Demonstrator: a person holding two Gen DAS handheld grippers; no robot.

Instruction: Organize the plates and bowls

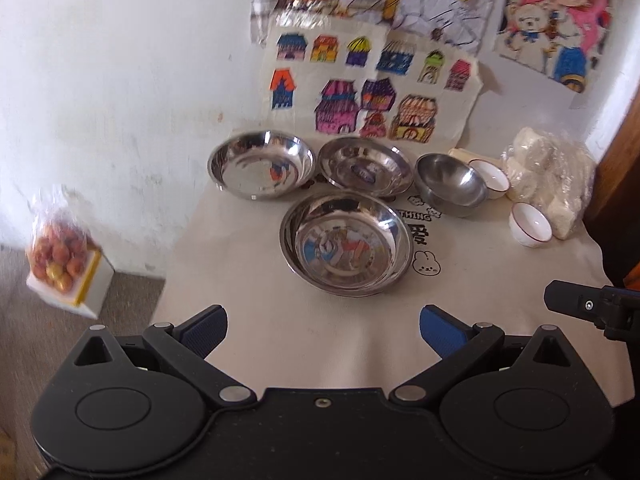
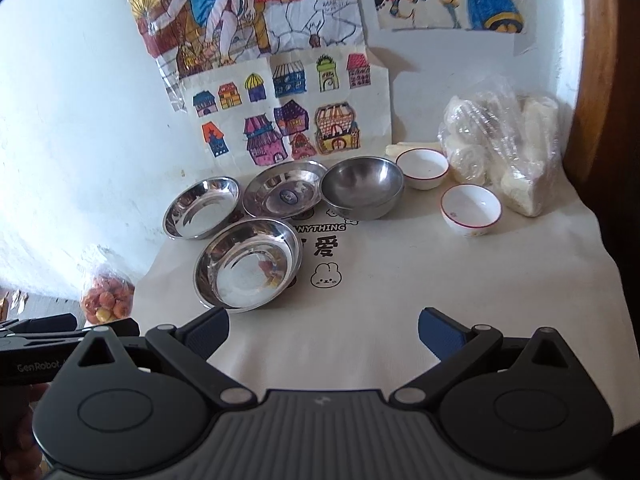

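Both claws are spread wide and holding nothing: left gripper [image 1: 323, 330] and right gripper [image 2: 323, 330] hover over the near edge of the cream tablecloth [image 1: 280, 344]. Just ahead sits a steel plate [image 1: 346, 243], then two more steel plates [image 1: 261, 164] against the wall. Right of those are stacked steel bowls [image 1: 451, 183] and two white bowls [image 2: 471, 209], near a plastic bag [image 2: 504, 152].
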